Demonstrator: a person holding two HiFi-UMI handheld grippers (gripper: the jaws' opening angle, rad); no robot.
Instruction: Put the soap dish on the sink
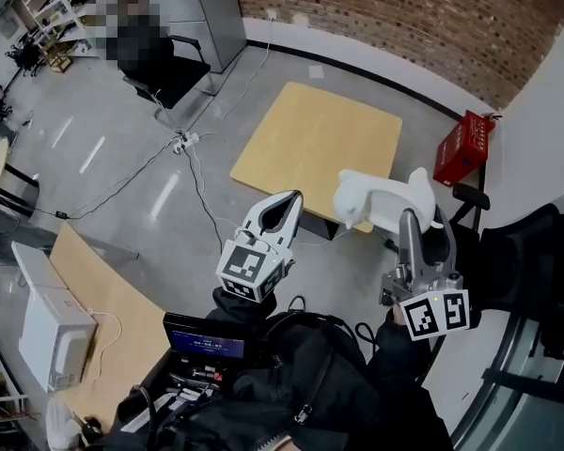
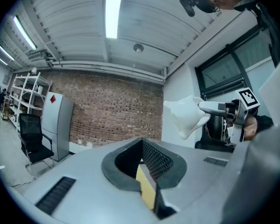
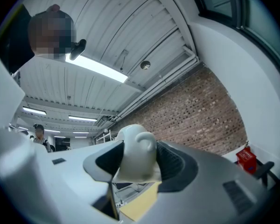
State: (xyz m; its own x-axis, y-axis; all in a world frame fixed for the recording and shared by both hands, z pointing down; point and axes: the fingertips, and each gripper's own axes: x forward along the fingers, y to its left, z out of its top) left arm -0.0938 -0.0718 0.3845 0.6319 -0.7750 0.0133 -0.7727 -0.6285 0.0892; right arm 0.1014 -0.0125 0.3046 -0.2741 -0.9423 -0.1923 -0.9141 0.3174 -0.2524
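Observation:
The white soap dish (image 1: 378, 198) is held up in the air, and my right gripper (image 1: 406, 216) is shut on its near end. In the right gripper view the soap dish (image 3: 136, 154) fills the gap between the dark pads (image 3: 175, 160) of the right gripper (image 3: 138, 164). My left gripper (image 1: 287, 203) is held beside it on the left, shut, with nothing in it. From the left gripper (image 2: 142, 164) view, the soap dish (image 2: 185, 116) shows at the right, in the right gripper (image 2: 209, 109). No sink is in view.
A square yellow table (image 1: 318, 139) stands on the grey floor ahead. Beyond it are a red box (image 1: 463, 147) by the brick wall, a black office chair (image 1: 164, 69) and floor cables (image 1: 183, 144). A wooden desk (image 1: 103, 299) with a white box (image 1: 52, 338) is at lower left.

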